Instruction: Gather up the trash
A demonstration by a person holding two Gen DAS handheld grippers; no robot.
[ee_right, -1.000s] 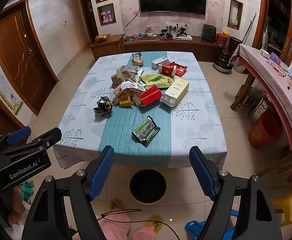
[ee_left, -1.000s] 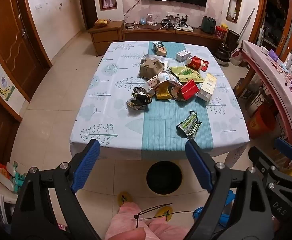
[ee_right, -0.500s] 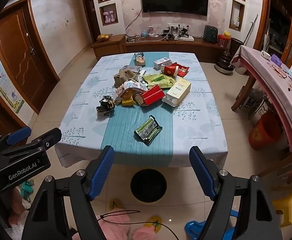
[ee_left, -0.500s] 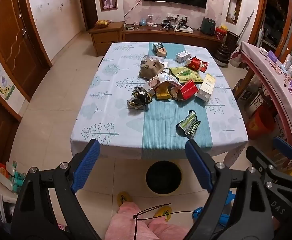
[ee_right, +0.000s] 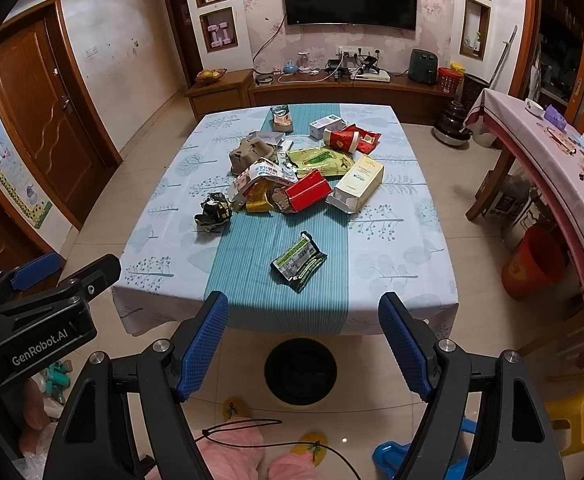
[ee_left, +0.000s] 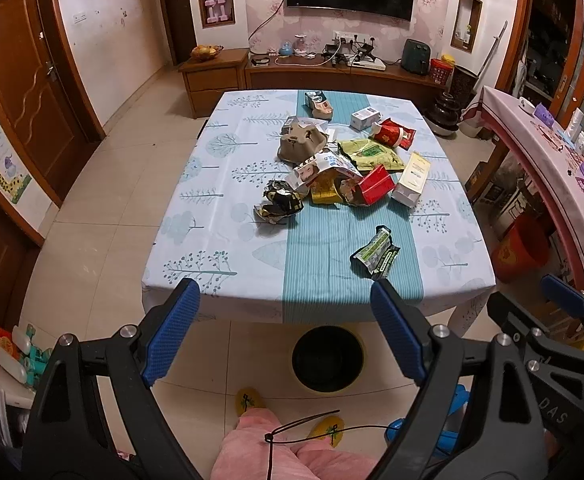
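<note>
Trash lies in a heap on the table point(ee_left: 212, 248) point(ee_right: 391, 248): a crumpled black-and-gold wrapper point(ee_left: 279, 202) point(ee_right: 213, 212), a red carton point(ee_left: 375, 184) point(ee_right: 307, 195), a cream box point(ee_left: 413, 178) point(ee_right: 357, 182), a brown pulp tray point(ee_left: 301, 144) point(ee_right: 250, 154) and a green bag point(ee_left: 369, 153) point(ee_right: 319, 161). A green-and-black wrapper point(ee_left: 375, 253) point(ee_right: 297, 261) lies alone nearer the front edge. A black round bin point(ee_left: 327, 359) point(ee_right: 300, 371) stands on the floor below that edge. My left gripper point(ee_left: 284, 298) and right gripper point(ee_right: 303, 308) hang open before the table, holding nothing.
A long side table point(ee_left: 547, 160) point(ee_right: 551, 168) with a pink cloth runs along the right, an orange bucket point(ee_left: 521, 246) point(ee_right: 533, 262) beneath it. A yellow stool point(ee_right: 579, 412) and blue stool point(ee_right: 403, 456) stand near my feet. A person's pink trousers point(ee_left: 260, 452) show below.
Both grippers have drifted slightly closer to the table and tilted up a little; the table and bin sit marginally larger in view. Nothing on the table moved.
</note>
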